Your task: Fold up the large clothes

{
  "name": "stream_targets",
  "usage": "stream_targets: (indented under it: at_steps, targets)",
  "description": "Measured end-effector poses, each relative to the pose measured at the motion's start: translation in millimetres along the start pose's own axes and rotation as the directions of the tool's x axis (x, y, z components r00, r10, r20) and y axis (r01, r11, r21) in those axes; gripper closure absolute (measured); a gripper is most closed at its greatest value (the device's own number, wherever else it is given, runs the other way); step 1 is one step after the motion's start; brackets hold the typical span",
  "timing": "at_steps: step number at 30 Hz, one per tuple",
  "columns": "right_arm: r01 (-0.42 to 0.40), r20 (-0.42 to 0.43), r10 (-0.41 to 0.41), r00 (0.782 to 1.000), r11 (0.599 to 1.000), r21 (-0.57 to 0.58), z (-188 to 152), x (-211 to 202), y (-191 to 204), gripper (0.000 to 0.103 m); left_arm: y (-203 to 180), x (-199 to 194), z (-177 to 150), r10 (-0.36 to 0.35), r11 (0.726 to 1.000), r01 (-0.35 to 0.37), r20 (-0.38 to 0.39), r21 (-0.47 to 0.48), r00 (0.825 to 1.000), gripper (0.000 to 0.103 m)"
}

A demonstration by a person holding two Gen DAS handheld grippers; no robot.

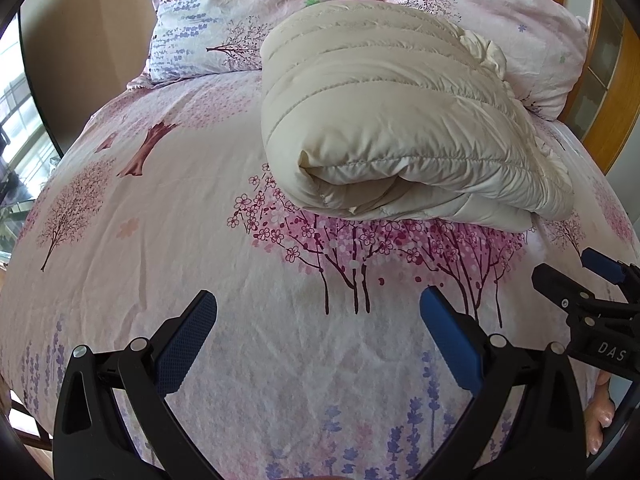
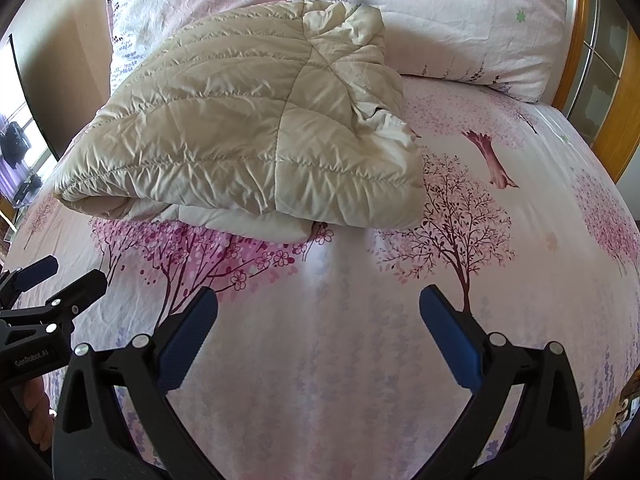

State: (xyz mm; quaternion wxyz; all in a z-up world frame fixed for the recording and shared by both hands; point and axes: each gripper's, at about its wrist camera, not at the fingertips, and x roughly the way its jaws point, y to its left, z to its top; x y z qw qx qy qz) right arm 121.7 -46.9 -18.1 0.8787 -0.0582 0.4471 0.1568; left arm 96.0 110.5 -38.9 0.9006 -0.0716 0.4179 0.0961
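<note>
A cream quilted padded garment [image 1: 396,120] lies folded into a thick bundle on the bed, ahead of both grippers. It also shows in the right wrist view [image 2: 240,128], with its folded layers stacked at the near edge. My left gripper [image 1: 318,304] is open and empty above the bedsheet, short of the bundle. My right gripper [image 2: 318,300] is open and empty too, to the right of the bundle's near edge. The right gripper shows at the right edge of the left wrist view [image 1: 576,280]. The left gripper shows at the left edge of the right wrist view [image 2: 60,276].
The bed has a pink sheet with tree prints [image 1: 160,240]. Two matching pillows [image 1: 224,16] [image 2: 460,12] lie at the head behind the garment. A wooden headboard [image 2: 608,92] stands at the right. A window [image 1: 16,112] is at the left.
</note>
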Motion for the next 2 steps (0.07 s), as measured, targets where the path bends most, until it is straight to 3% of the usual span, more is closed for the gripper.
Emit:
stream_targets:
  at_steps: [2]
  targets:
    - [-0.002,-0.001,0.002,1.000,1.000,-0.001,0.5,0.8,-1.7,0.002,0.1,0.6,-0.3,0.001,1.000,-0.001,-0.001,0.001,1.000,0.001]
